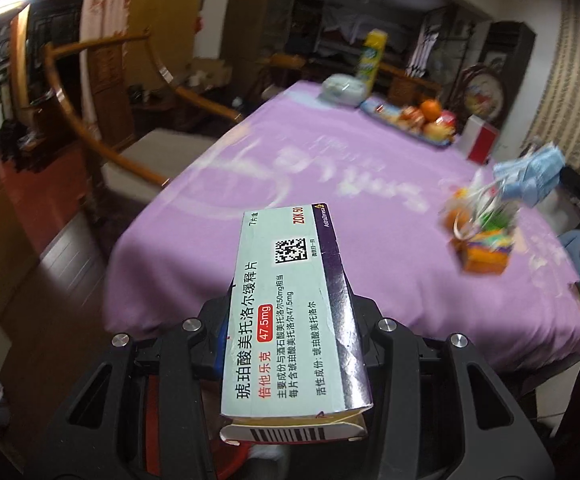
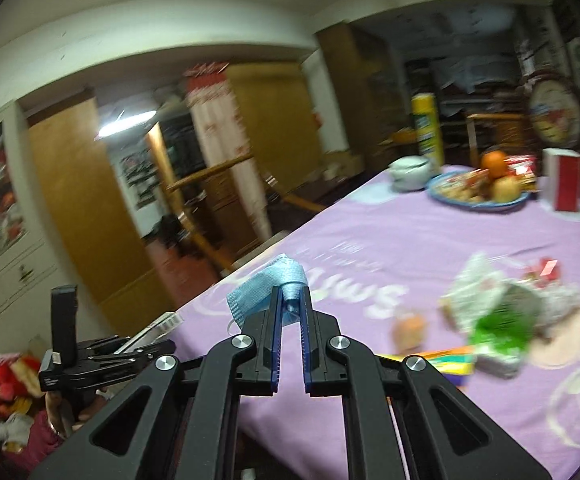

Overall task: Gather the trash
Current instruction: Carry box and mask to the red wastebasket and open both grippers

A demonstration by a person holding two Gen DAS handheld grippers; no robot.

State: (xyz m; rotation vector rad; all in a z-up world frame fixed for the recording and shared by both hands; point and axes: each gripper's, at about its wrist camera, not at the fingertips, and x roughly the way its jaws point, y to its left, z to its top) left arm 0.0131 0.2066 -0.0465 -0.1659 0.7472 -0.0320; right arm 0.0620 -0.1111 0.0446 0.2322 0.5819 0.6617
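Note:
My left gripper (image 1: 290,312) is shut on a pale green and purple medicine box (image 1: 290,312), held flat above the near edge of the purple-covered table (image 1: 330,168). My right gripper (image 2: 292,294) is shut on a crumpled blue face mask (image 2: 267,286); the mask also shows at the right of the left wrist view (image 1: 530,178), above the table. A pile of trash lies on the cloth: wrappers, an orange carton and green plastic (image 1: 482,236), also in the right wrist view (image 2: 498,320). The left gripper's body shows at the lower left of the right wrist view (image 2: 89,360).
A blue fruit plate (image 2: 478,190), a red and white box (image 2: 566,184), a yellow bottle (image 2: 426,128) and a pale lidded bowl (image 2: 410,170) stand at the table's far end. A wooden chair (image 1: 101,132) is at the table's left side.

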